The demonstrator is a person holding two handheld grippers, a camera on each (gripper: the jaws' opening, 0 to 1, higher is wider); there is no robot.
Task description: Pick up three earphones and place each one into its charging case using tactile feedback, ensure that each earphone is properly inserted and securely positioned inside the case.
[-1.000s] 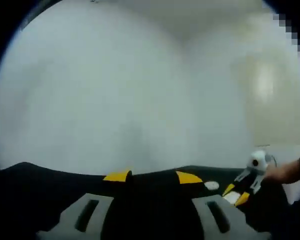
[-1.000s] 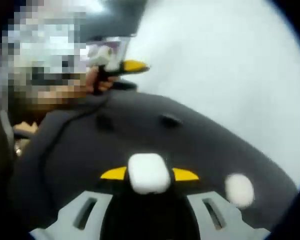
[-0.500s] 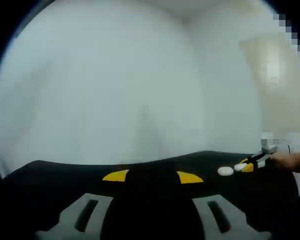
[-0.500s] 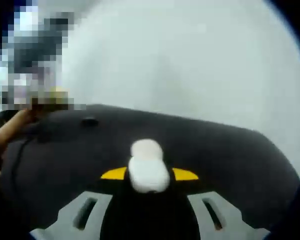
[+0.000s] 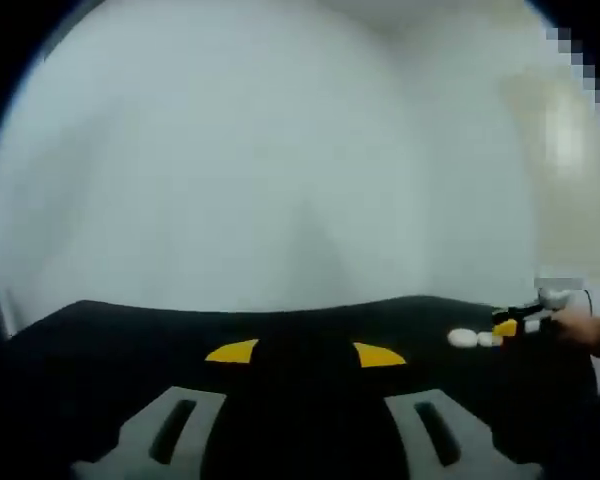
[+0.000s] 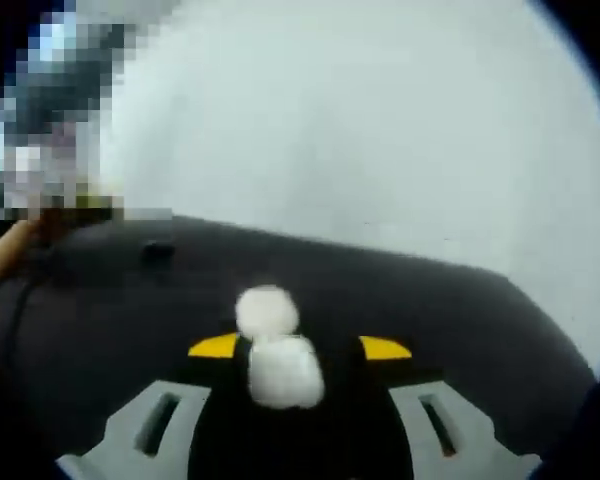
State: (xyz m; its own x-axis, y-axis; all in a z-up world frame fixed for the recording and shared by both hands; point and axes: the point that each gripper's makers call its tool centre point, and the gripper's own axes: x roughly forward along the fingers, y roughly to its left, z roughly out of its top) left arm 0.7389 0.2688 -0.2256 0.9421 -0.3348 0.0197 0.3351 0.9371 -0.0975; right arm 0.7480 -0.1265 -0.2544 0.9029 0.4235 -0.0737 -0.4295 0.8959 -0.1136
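Note:
In the right gripper view a white charging case (image 6: 285,372) lies on the black mat (image 6: 460,330) between my right gripper's (image 6: 298,347) yellow-tipped jaws. They stand open, with a gap on each side of the case. A second rounded white piece (image 6: 267,310), too blurred to name, sits just beyond the case and touches it. In the left gripper view my left gripper (image 5: 306,354) is open over the mat (image 5: 130,330) with nothing between its jaws. Far right there, the right gripper (image 5: 510,326) shows beside two small white pieces (image 5: 464,338).
A small dark object (image 6: 158,250) lies on the mat towards the far left in the right gripper view. A person's hand (image 6: 5,262) shows at that view's left edge, and a hand (image 5: 592,330) at the left gripper view's right edge. A pale wall rises behind the mat.
The right gripper's jaws have spread apart and let go of the white case, which now sits lower between them. The left gripper view has barely shifted.

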